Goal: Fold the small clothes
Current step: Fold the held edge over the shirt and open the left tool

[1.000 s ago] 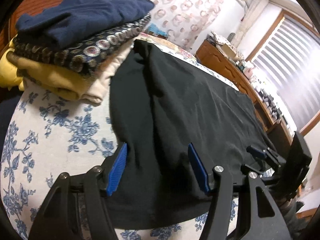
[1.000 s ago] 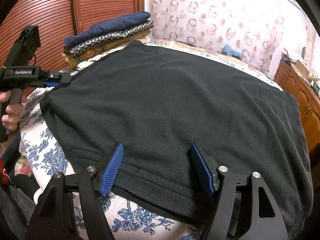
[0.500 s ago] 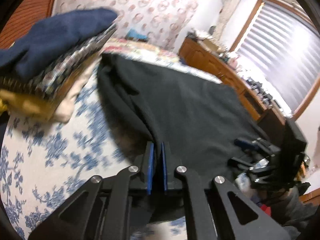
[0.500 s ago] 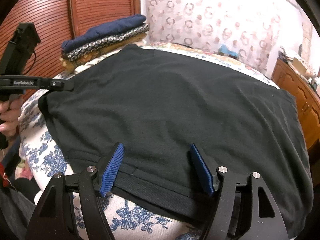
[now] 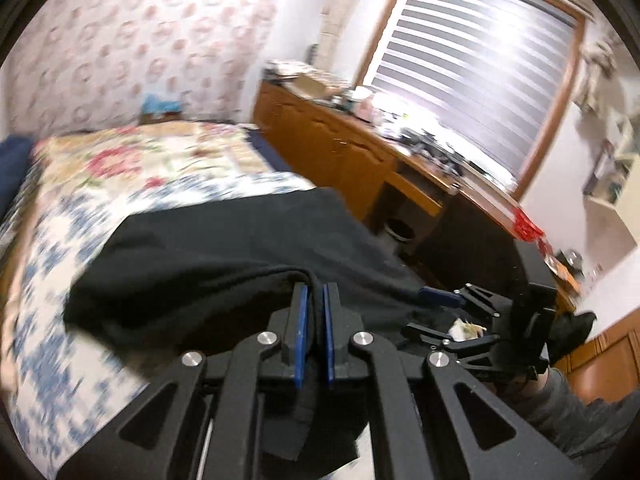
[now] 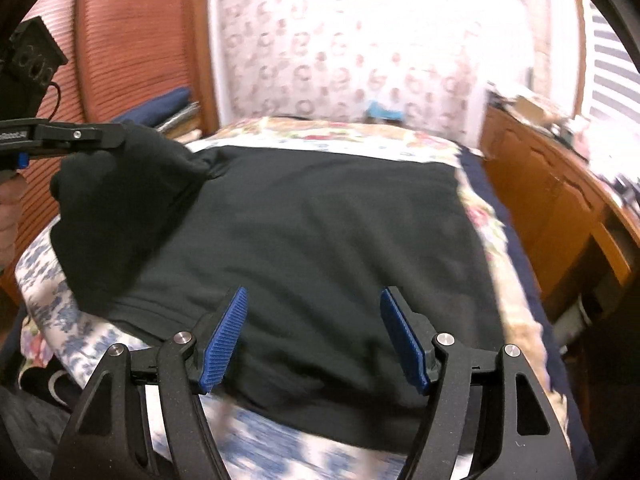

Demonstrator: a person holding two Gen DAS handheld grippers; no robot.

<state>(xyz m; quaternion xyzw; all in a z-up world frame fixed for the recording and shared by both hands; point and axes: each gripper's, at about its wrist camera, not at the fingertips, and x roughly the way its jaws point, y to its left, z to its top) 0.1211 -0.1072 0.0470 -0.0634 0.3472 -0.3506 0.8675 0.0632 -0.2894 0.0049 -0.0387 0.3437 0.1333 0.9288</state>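
A: Shirt [image 6: 320,240]?
B: On the bed [image 6: 72,344]; its left corner now lifted off it.
A: Left gripper [image 5: 315,292]?
B: Was wide, now clamped on that corner.
A: Right gripper [image 6: 314,300]?
B: Unchanged, jaws apart over shirt's near hem.

My black grippers' blue pads [image 6: 224,340] frame a black garment [image 6: 320,240] on the blue-flowered white bedcover [image 6: 52,300], before ring-patterned wallpaper [image 6: 340,60] and a reddish-brown slatted door [image 6: 132,40].

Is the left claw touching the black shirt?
Touching. In the left wrist view, the left claw has its blue pads pinched shut on a fold of the black shirt. The right wrist view shows that corner lifted off the bed.
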